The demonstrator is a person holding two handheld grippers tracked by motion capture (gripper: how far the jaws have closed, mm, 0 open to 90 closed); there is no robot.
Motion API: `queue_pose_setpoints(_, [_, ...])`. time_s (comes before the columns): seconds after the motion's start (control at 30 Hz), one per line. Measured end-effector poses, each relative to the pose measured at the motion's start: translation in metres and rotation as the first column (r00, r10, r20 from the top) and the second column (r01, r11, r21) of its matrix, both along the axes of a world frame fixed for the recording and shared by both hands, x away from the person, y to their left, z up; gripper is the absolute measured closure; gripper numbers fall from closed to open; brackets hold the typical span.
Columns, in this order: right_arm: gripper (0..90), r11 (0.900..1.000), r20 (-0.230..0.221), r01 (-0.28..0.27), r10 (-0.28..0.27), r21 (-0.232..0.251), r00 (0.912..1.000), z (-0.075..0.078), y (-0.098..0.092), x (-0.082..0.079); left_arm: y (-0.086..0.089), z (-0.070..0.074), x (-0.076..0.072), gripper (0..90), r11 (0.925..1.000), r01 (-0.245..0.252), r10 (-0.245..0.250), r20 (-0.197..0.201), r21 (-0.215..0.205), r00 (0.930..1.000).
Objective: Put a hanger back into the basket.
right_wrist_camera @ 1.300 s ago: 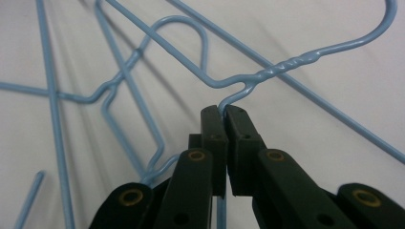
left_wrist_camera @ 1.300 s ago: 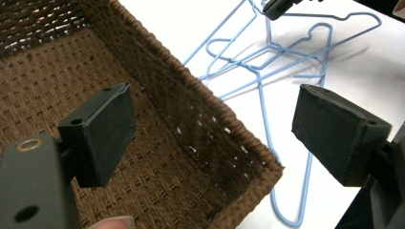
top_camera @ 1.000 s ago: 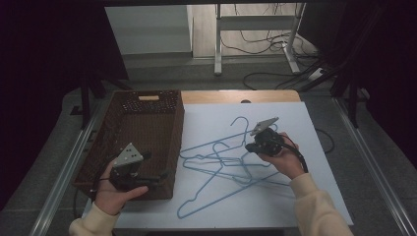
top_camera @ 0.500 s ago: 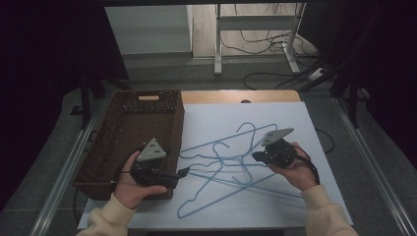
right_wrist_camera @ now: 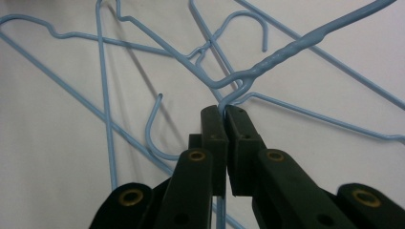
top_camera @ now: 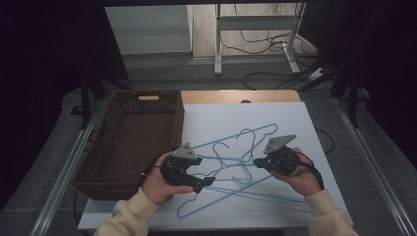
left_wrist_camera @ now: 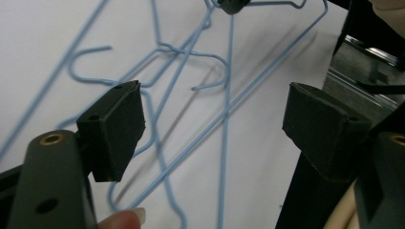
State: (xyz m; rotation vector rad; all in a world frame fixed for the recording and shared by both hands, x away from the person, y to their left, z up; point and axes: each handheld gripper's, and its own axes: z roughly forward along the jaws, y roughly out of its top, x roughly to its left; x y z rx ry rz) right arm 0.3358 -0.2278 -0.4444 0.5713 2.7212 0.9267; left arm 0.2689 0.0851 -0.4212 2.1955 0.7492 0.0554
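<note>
A tangle of blue wire hangers [top_camera: 236,167] is shown on the white worktop [top_camera: 295,118], just right of the brown wicker basket [top_camera: 133,137]. One hanger's wire [right_wrist_camera: 229,98], below its twisted neck, is pinched by the closed jaws of the right gripper [right_wrist_camera: 224,112], seemingly to steady or lift it from the tangle. The left gripper [left_wrist_camera: 215,114], between basket and tangle, has jaws wide apart though just narrowing; nothing is gripped, the wires lying beneath.
</note>
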Motion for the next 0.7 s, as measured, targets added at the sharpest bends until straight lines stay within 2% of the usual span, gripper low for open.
queue_pose_setpoints(0.17, [87.5,1.000,0.004,-0.020,0.020,0.001,0.9998,0.000,0.001,-0.004,-0.018,-0.013,0.011,25.0,0.9992,0.027,-0.026,-0.043,0.027,0.9987])
queue_pose_setpoints(0.37, [87.5,0.999,0.000,-0.035,0.035,0.006,0.9994,-0.001,0.001,-0.006,-0.037,-0.029,0.025,26.9,0.9987,0.026,-0.022,-0.085,0.045,0.9961])
queue_pose_setpoints(0.5, [87.5,0.999,0.000,-0.041,0.041,0.010,0.9992,-0.001,0.002,-0.007,-0.048,-0.038,0.032,27.7,0.9977,0.030,-0.024,-0.094,0.061,0.9952])
queue_pose_setpoints(0.57, [87.5,0.998,0.009,-0.057,0.057,0.014,0.9983,-0.001,0.002,-0.007,-0.051,-0.043,0.036,30.4,0.9959,0.030,-0.022,-0.092,0.085,0.9955])
queue_pose_setpoints(0.7, [87.5,0.998,0.009,-0.065,0.064,0.015,0.9979,-0.001,0.003,-0.009,-0.058,-0.054,0.042,34.1,0.9959,-0.005,0.012,-0.075,0.090,0.9971])
